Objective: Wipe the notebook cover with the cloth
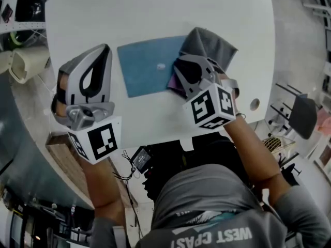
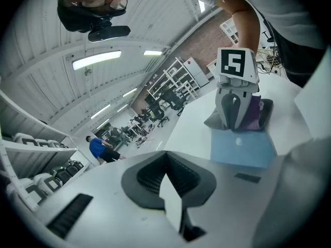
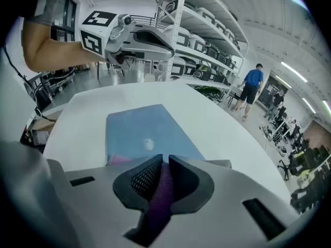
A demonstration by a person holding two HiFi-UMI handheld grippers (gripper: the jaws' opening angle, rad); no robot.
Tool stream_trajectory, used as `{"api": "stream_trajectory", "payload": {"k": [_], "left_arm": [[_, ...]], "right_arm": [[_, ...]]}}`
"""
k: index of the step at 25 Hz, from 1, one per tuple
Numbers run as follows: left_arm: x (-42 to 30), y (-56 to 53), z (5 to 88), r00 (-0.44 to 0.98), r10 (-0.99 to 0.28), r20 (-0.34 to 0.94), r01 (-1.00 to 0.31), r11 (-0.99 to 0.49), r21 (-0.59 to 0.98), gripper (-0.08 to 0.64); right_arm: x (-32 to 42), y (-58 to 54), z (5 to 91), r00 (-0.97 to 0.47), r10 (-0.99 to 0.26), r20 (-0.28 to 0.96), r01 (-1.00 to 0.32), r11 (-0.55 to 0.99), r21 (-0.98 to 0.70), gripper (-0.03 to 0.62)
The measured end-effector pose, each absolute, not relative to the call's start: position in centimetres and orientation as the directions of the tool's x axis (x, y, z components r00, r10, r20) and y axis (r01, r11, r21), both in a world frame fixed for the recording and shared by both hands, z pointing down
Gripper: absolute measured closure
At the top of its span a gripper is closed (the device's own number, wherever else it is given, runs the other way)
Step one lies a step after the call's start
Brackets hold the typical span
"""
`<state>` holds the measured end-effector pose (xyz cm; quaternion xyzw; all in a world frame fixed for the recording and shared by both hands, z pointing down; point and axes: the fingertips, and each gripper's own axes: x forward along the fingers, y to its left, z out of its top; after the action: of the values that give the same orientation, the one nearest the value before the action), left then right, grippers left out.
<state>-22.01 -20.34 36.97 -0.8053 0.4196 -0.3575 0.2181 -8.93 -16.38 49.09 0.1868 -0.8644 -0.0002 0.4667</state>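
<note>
From above, the right gripper (image 1: 178,82) covers the right-hand edge of the blue notebook (image 1: 145,68) and the part of the cloth (image 1: 209,43) it pinches. Where cloth meets cover cannot be made out there. A small pale mark (image 1: 161,66) at the middle of the cover is too small to identify. In the right gripper view, the notebook's near edge disappears behind the gripper's body, and the cloth shows only as a purple strip between the jaws. From above, the left gripper (image 1: 106,49) hides its own jaw tips under its body. The far edge of the table (image 1: 155,9) is cut off at the top of the head view. The bottom edge cuts through the print on the person's shirt (image 1: 217,211).
</note>
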Motion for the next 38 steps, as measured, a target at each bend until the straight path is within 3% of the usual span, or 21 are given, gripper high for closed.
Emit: {"api": "stream_trajectory", "payload": {"k": [12,26,38], "left_arm": [[-24.6,-19.2,38.2,0.348,-0.842,0.412,-0.550,-0.539,-0.637,0.558],[-22.2,-20.3,37.3,0.392,-0.829,0.399,-0.525,-0.558,-0.643,0.558],[-23.9,-18.7,37.8,0.362,-0.840,0.404,-0.550,-0.542,-0.635,0.558]], "right_arm": [[-23.0,-12.9,49.2,-0.644,-0.154,0.749,-0.085,0.988,0.129,0.532],[-7.1,-17.9,49.1,-0.470,-0.365,0.804,-0.399,0.900,0.176,0.532],[-22.1,-15.1,48.8,-0.636,-0.213,0.742,-0.139,0.977,0.161,0.532]]}}
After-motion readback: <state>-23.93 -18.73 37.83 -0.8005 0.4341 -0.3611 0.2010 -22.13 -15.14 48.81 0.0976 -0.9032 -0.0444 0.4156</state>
